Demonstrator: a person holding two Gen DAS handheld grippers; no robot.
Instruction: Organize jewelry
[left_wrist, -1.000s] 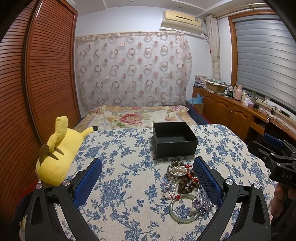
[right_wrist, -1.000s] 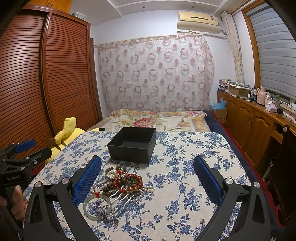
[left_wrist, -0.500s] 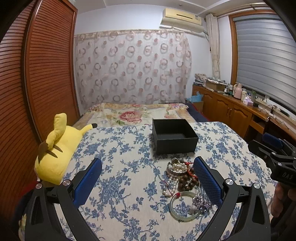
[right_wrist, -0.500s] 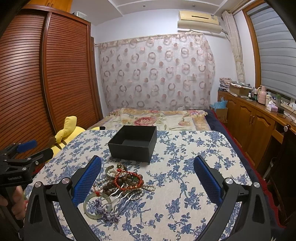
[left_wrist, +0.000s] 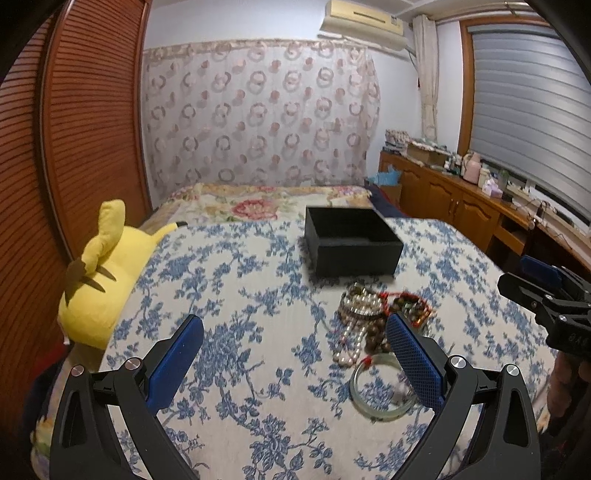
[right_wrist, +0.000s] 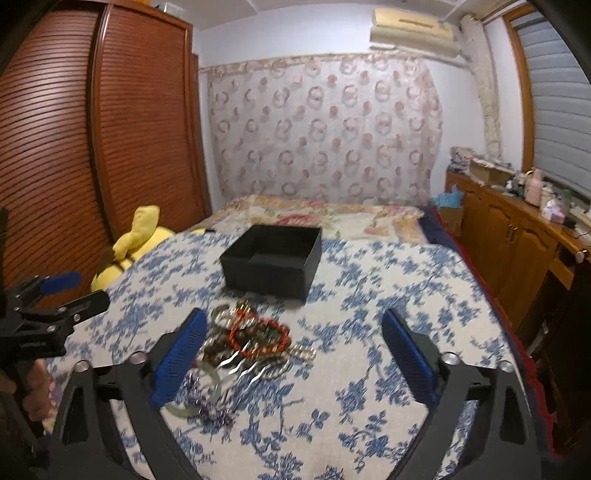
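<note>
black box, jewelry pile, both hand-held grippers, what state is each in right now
black box: open, no lid, looks empty
jewelry pile: loose heap on the cloth, outside the box
green bangle: lying flat
left hand-held gripper: open, holding nothing
right hand-held gripper: open, jaws just closing slightly, nothing gripped

Jewelry pile (right_wrist: 247, 347) blurred, partly behind fingers (right_wrist: 180, 360)

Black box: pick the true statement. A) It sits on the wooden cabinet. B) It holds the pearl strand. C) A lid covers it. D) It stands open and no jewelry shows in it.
D: the black box stands lidless on the floral cloth, and the jewelry pile lies outside it on the cloth.
</note>
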